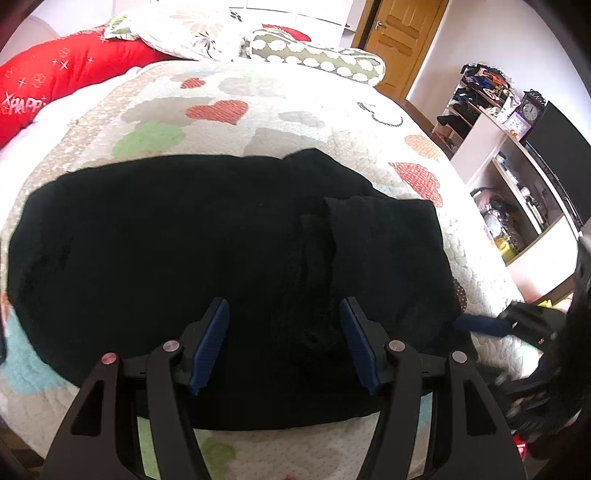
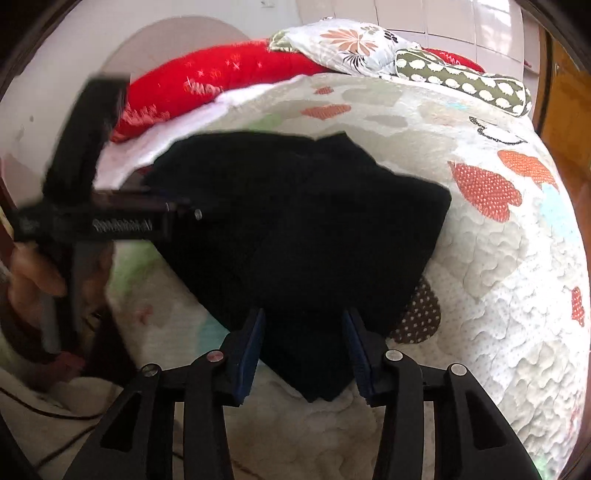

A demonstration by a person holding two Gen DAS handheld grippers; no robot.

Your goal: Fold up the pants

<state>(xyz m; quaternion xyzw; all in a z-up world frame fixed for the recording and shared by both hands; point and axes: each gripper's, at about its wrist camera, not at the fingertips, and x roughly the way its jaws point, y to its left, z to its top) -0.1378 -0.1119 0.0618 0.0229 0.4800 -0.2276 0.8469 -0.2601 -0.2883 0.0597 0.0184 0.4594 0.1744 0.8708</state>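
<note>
Hovering over the near edge, your left gripper has its jaws apart, holding nothing, so the black pants lie folded across the quilted bed (a doubled flap sits right). Your right gripper, equally spread and empty, frames their near corner, likely for the next fold.

My bed's heart-patterned quilt carries the black pants, folded and lying flat. Beyond the pants, at the head end, lie a red pillow, a floral pillow and a green dotted bolster.
</note>
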